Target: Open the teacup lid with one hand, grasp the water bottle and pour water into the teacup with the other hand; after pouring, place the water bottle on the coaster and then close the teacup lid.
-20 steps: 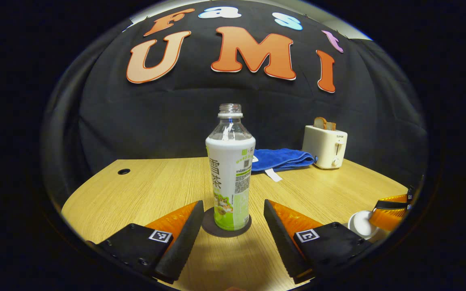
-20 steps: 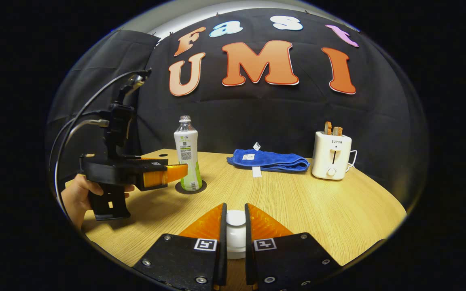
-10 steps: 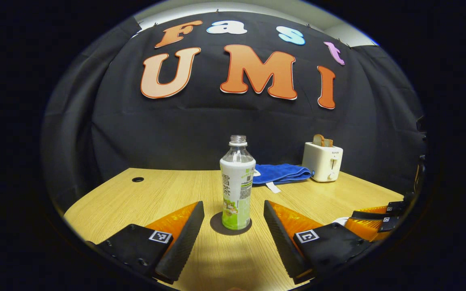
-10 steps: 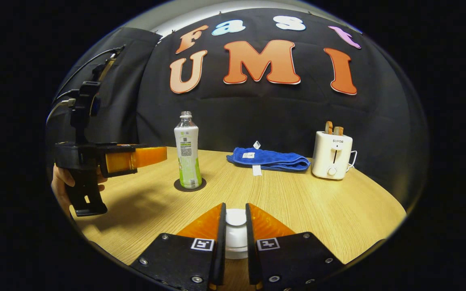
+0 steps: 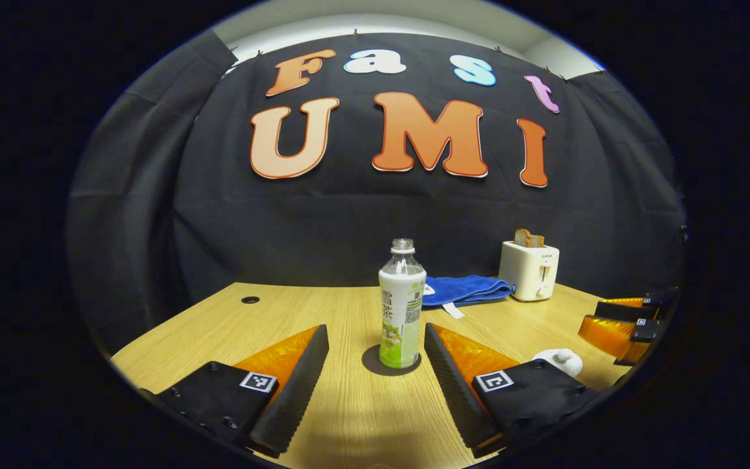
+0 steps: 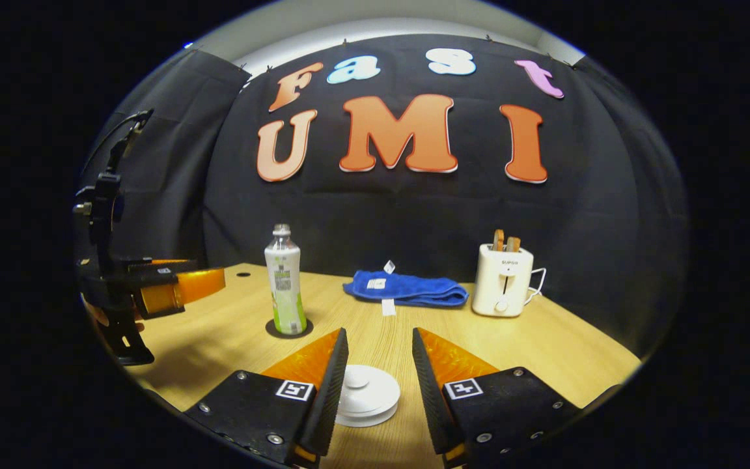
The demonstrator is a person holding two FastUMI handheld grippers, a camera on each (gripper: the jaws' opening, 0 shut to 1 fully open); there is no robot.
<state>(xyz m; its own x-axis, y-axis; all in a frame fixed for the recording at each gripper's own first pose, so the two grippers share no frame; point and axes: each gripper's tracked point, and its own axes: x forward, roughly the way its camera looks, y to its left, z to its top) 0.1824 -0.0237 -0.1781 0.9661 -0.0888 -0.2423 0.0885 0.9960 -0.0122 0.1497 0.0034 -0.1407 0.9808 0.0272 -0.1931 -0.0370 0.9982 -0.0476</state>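
Note:
An uncapped water bottle with a white and green label stands upright on a dark round coaster. My left gripper is open and held back from the bottle, which stands past its fingertips. The white teacup sits at the lower right with its lid on. In the right gripper view the lid lies on the cup, low between the spread fingers of my open right gripper, untouched. The bottle and coaster stand to the left, with the hand-held left gripper beside them.
A folded blue towel lies at the back of the wooden table. A white toaster with bread slices stands to its right. A small round hole marks the table's far left. The right gripper shows at the right edge.
My right gripper has opened, let go of the lid knob and drawn back from the cup. My left gripper has backed away from the bottle, still open.

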